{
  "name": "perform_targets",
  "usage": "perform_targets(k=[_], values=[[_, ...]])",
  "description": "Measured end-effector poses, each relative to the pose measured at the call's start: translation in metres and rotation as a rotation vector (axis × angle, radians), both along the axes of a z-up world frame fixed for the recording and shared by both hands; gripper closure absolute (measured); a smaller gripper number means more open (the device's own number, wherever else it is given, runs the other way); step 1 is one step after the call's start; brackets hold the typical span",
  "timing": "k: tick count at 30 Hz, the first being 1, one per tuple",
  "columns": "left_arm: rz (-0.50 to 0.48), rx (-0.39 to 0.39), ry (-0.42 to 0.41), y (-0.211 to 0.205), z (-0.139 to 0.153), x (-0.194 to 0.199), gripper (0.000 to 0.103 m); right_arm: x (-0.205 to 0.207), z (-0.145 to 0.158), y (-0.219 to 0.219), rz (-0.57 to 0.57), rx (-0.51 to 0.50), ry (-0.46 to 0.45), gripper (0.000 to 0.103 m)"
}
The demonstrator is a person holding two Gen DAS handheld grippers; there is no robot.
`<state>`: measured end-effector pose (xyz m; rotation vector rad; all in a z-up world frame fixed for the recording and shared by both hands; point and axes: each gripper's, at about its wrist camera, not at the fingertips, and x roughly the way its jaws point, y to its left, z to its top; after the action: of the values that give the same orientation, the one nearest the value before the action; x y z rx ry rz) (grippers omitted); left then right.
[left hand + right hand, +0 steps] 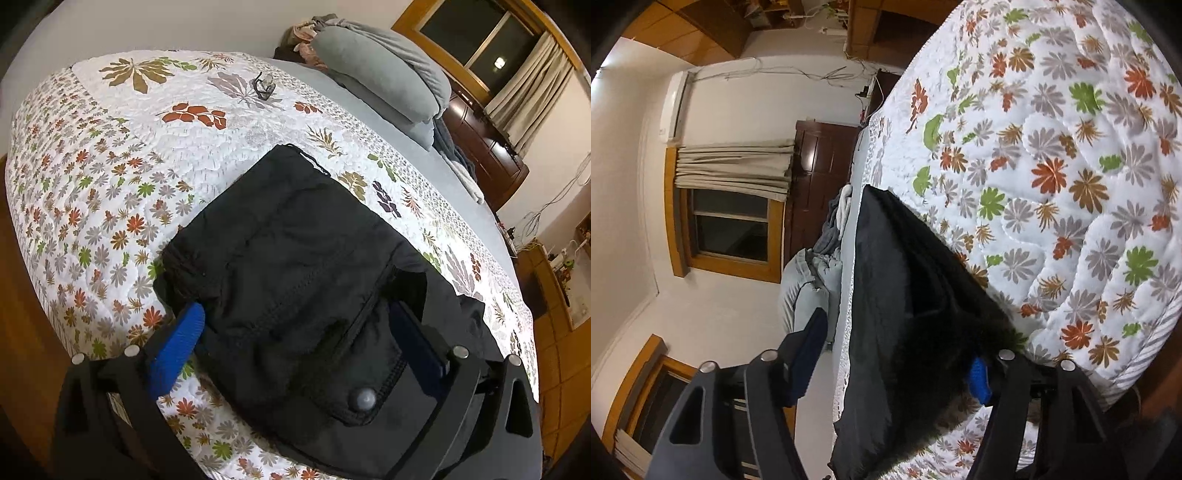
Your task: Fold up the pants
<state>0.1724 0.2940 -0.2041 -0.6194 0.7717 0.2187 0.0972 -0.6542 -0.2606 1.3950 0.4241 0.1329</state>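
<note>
Black, soft pants (295, 266) lie folded on the quilted bed (110, 177), both the left claw (295, 350) and right claw (897, 365) spread around limp edges, best pinched at corners.

Your pants (295, 266) lie folded on the quilt (110, 177), near its front edge. Your left gripper (299, 350) straddles their near end, one finger each side. A small object (263, 85) sits on the quilt behind the pants. Pillows (384, 74) are stacked far right; window (472, 33) behind them. Your right gripper (897, 354) straddles the pants' edge.
</note>
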Motion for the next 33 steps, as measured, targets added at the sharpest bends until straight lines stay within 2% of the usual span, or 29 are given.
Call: perform_targets(k=[4, 5, 6, 17, 26, 33], values=[[-0.004, 0.003, 0.001, -0.001, 0.0, 0.0, 0.003, 0.002, 0.001, 0.0, 0.009, -0.012, 0.021, 0.06], [-0.005, 0.004, 0.0, -0.001, 0.001, -0.001, 0.003, 0.002, 0.002, -0.001, 0.008, -0.016, 0.029, 0.07], [-0.006, 0.003, -0.001, -0.001, 0.001, -0.001, 0.003, 0.001, 0.003, -0.001, 0.007, -0.023, 0.037, 0.075], [-0.021, -0.006, -0.012, -0.001, 0.002, -0.005, 0.003, 0.004, 0.034, 0.004, -0.004, -0.107, 0.081, 0.083], [-0.016, -0.043, -0.032, 0.001, 0.003, -0.009, 0.003, 0.015, 0.085, 0.016, 0.011, -0.216, 0.089, 0.084], [0.028, -0.109, -0.068, 0.005, 0.001, -0.015, 0.003, 0.024, 0.133, 0.038, 0.03, -0.328, 0.075, 0.084]])
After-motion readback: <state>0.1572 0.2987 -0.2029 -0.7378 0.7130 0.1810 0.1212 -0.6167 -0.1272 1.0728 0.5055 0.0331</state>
